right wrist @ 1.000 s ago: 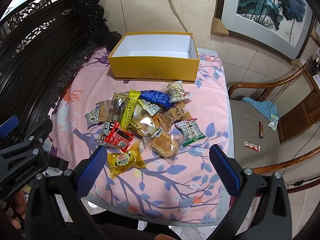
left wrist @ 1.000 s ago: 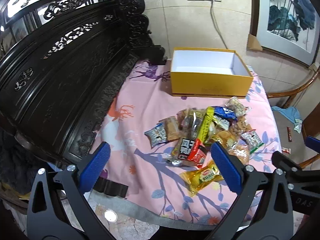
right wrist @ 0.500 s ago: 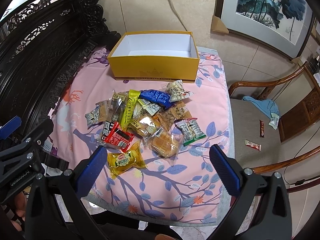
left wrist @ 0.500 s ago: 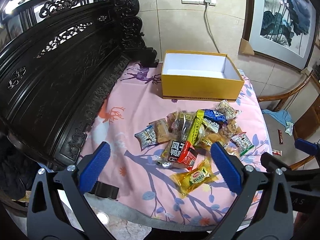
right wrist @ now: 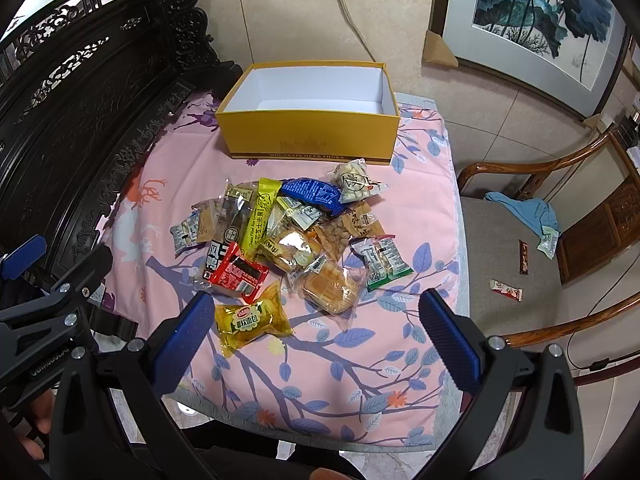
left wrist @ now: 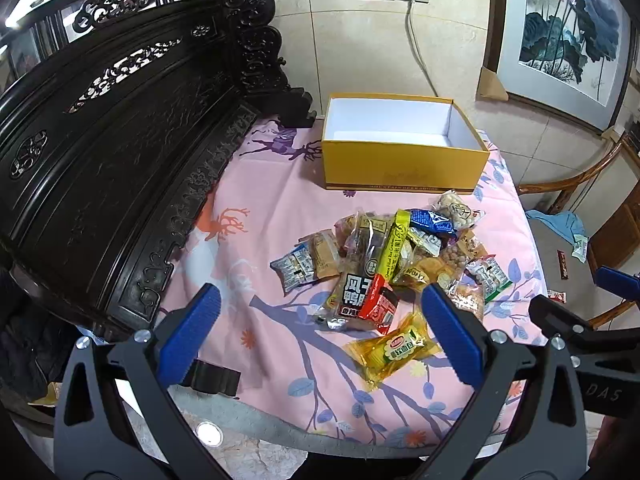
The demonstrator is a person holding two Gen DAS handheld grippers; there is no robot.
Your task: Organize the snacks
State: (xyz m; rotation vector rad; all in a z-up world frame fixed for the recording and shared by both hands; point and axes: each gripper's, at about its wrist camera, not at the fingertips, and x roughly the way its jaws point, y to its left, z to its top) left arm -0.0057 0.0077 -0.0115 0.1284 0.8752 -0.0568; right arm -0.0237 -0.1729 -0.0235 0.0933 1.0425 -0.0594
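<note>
A pile of several wrapped snacks (left wrist: 400, 256) (right wrist: 288, 236) lies in the middle of a table covered with a pink cloth (left wrist: 280, 208) (right wrist: 416, 208). Nearest me is a yellow bread packet (left wrist: 394, 350) (right wrist: 250, 322); a red and black packet (left wrist: 366, 298) (right wrist: 236, 270) lies just beyond it. An open yellow box (left wrist: 404, 166) (right wrist: 308, 136), white inside and holding nothing, stands at the far side. My left gripper (left wrist: 320, 320) hangs open above the table's near edge, left of the yellow packet. My right gripper (right wrist: 312, 326) is open too, above the near side of the pile.
A dark carved wooden bench back (left wrist: 120, 140) (right wrist: 68, 108) runs along the table's left side. A wooden chair (right wrist: 532, 248) with a blue cloth and small wrappers on its seat stands to the right. A framed painting (right wrist: 532, 12) leans on the wall.
The left gripper has pulled back and shifted a little, so the box and pile sit further left and smaller in its view. The right gripper has barely moved. Both stay open.
</note>
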